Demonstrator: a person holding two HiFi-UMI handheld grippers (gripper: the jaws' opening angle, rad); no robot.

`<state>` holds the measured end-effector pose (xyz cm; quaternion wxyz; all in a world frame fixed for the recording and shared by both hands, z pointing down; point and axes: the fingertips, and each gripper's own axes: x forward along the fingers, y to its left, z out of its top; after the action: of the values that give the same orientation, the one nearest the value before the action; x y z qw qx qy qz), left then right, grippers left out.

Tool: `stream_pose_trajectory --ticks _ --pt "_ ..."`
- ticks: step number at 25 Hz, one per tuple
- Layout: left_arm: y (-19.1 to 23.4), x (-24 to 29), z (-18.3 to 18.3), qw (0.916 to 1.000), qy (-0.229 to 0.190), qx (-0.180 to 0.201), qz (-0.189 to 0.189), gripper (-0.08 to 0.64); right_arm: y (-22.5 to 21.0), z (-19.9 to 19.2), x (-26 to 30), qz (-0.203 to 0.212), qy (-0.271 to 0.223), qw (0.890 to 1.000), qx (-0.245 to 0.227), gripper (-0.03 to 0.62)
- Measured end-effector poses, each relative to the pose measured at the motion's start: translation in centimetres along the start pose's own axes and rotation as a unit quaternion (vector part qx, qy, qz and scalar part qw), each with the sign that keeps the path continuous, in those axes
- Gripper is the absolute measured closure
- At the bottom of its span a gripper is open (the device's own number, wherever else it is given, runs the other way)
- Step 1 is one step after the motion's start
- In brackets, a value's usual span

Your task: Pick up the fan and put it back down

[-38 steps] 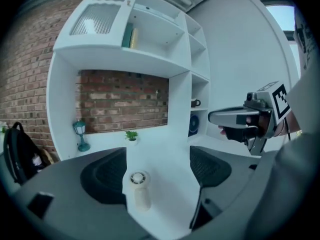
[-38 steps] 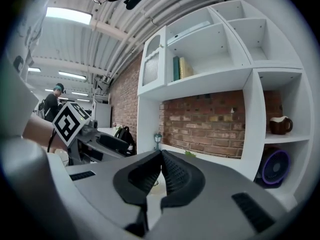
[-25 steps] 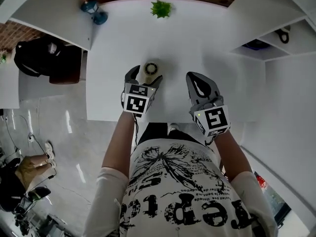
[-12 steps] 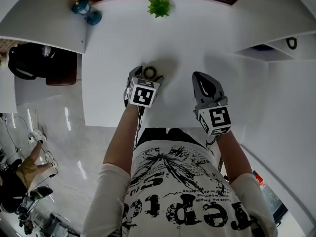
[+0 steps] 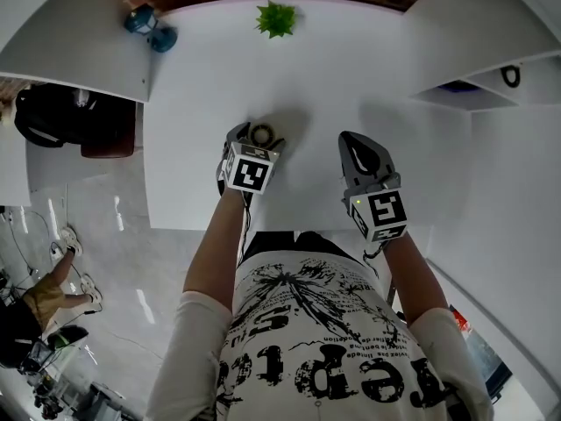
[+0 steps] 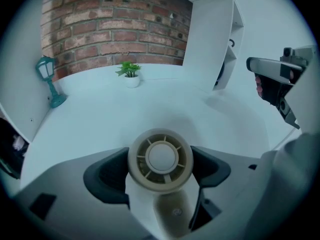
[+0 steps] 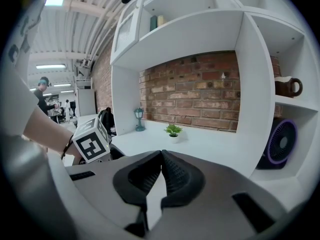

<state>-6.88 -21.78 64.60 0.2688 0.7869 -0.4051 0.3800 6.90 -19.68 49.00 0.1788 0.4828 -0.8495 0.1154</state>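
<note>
Near the front of the counter [image 5: 351, 77], w/ left claw [image 6: 161, 168] clamped on the small fan [image 6: 160, 154] by its round head & right claw [image 7: 161, 166] pinched shut, empty, keep grip firm, move vertical, land base flat.

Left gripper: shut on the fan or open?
Shut on the fan: in the left gripper view, the left gripper's dark pads sit against both sides of its round beige head.
</note>
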Motion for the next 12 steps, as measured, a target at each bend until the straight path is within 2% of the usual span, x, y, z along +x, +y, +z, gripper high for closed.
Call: stream_pose_trajectory --ticks 8,12 --pt "-1.1 -3.4 1.7 0.9985 -0.054 -0.003 -0.003 0.176 -0.4 2.8 -2.2 -0.017 -0.032 0.999 -0.008 0.577" --pt "-1.7 -7.1 4.8 0.9938 -0.111 0.012 0.010 0.176 -0.6 4.1 -3.6 -0.028 -0.063 0.998 -0.006 0.577"
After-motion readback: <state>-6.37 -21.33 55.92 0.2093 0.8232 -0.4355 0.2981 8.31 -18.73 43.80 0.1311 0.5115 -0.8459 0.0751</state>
